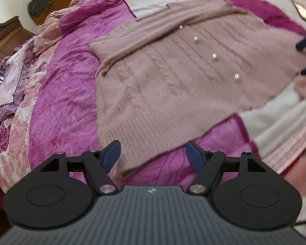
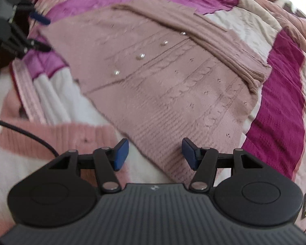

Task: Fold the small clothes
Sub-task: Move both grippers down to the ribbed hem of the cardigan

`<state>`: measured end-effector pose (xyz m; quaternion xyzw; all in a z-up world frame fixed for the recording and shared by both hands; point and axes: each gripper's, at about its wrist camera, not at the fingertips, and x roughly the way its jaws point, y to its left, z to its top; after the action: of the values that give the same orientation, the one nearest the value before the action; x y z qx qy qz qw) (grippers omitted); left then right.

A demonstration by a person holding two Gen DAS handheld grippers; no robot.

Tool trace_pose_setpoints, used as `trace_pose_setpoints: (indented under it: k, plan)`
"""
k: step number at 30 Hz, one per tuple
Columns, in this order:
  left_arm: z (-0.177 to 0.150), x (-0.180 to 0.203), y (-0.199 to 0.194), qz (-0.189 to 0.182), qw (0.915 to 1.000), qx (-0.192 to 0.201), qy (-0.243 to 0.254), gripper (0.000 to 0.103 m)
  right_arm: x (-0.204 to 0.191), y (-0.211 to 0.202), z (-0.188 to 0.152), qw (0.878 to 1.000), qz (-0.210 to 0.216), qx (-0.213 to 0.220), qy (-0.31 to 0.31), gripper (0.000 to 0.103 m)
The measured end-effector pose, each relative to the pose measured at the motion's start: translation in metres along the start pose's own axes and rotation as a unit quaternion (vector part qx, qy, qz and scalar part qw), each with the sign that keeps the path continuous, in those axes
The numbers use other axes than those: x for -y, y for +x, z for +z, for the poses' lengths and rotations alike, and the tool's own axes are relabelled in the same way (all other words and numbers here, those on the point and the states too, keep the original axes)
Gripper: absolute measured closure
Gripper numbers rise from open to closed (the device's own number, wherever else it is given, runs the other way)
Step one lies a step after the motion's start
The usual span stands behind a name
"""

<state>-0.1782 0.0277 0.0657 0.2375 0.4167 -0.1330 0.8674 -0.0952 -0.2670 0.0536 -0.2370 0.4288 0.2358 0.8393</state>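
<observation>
Both pairs of jaws stand apart with nothing gripped. The left gripper (image 1: 153, 155) hangs over the near ribbed hem of the dusty-pink cardigan (image 1: 173, 77), its blue pads (image 1: 112, 156) clear of the knit. The right gripper (image 2: 155, 154) is parted a little less widely over the hem at the other near corner, also not pinching cloth.

The cardigan lies flat on the bed, a soft cable-knit with fine eyelet holes, a ribbed band at the hem, and a row of round pearl-like buttons (image 1: 215, 57) running away up the front. One sleeve (image 2: 214, 40) is folded across the far part of the body.

To the near left in the right wrist view lie a brighter pink ribbed knit (image 2: 57, 136) and white fluffy cloth (image 2: 57, 94), with a dark cable (image 2: 30, 134) crossing them.

Beneath is a quilted patchwork bedspread (image 1: 67, 94) in shiny magenta, pale cream and floral panels, with open quilt all round the cardigan's side and far edges. Far left stands dark wooden furniture (image 1: 2, 38) against a pale wall.
</observation>
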Motion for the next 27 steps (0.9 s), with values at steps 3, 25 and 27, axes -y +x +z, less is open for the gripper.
trace_pose_setpoints:
  k: [3,25,27]
  plan:
    - [-0.002,-0.001,0.003,0.004,0.9999,0.001,0.009,0.019,-0.002,0.001,-0.002,1.0,-0.004,-0.003,-0.026,0.043]
    - [0.015,0.01,0.053,0.058,0.9973,0.038,0.025,0.016,-0.005,0.034,0.002,0.994,-0.087,0.068,0.004,0.032]
    - [0.012,0.012,0.052,0.06,0.9969,0.044,0.024,0.016,-0.005,0.035,0.001,0.993,-0.091,0.074,0.011,0.032]
